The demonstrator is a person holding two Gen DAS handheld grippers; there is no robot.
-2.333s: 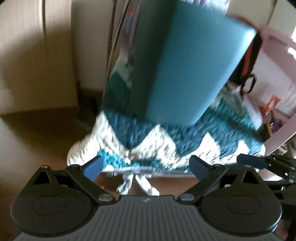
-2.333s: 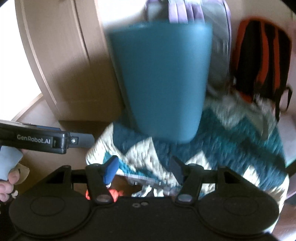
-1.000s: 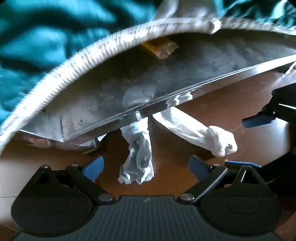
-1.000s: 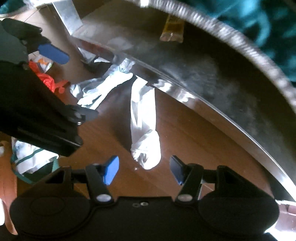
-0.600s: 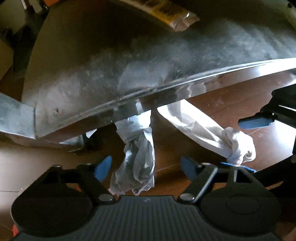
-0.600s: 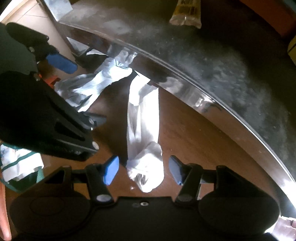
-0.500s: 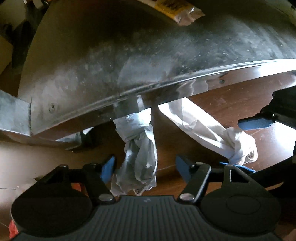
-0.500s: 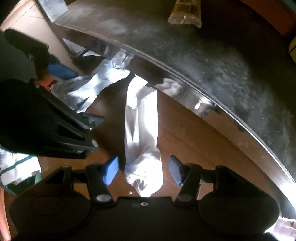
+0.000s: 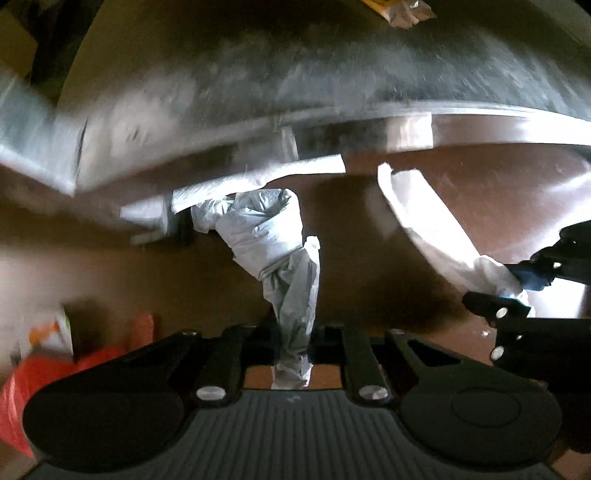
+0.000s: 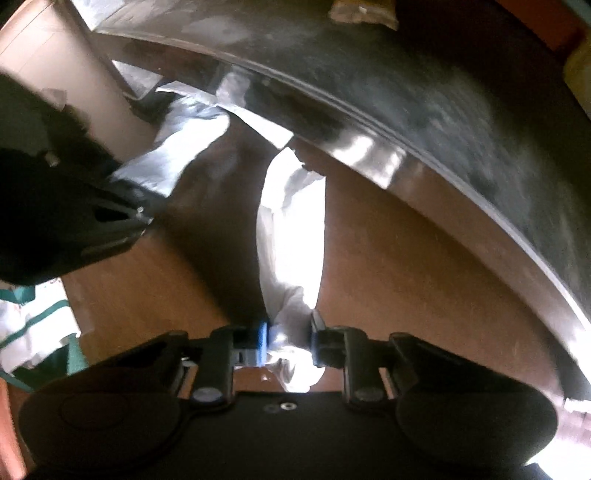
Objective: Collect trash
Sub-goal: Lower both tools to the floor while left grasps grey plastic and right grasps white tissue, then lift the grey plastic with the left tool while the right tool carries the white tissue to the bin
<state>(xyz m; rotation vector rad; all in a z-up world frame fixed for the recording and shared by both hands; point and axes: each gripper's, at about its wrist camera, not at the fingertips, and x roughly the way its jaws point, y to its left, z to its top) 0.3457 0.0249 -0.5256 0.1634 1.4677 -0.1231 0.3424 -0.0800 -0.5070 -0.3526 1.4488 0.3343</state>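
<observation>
Two twisted wads of paper lie on the brown wooden floor, their far ends tucked under a metal edge. The greyish paper wad [image 9: 284, 266] runs down between the fingers of my left gripper [image 9: 293, 347], whose jaws are closing and pinch its near end. The white paper wad [image 10: 291, 236] sits between the blue pads of my right gripper [image 10: 290, 339], whose jaws are closing and press on it. In the left wrist view the white paper wad [image 9: 436, 229] is at the right with the right gripper [image 9: 524, 284] on its tip. The right wrist view has the greyish wad [image 10: 177, 155] at the upper left.
A dusty grey panel with a shiny metal edge [image 9: 480, 114] overhangs the floor just beyond both wads. A yellow wrapper [image 9: 402, 11] lies on it. An orange-red plastic bag [image 9: 48, 380] sits at the left. A white and green cloth [image 10: 33, 328] lies at the left.
Both grippers came down over the wads and their jaws drew in from wide apart until they pinch the paper. The left gripper's wad has been tugged slightly.
</observation>
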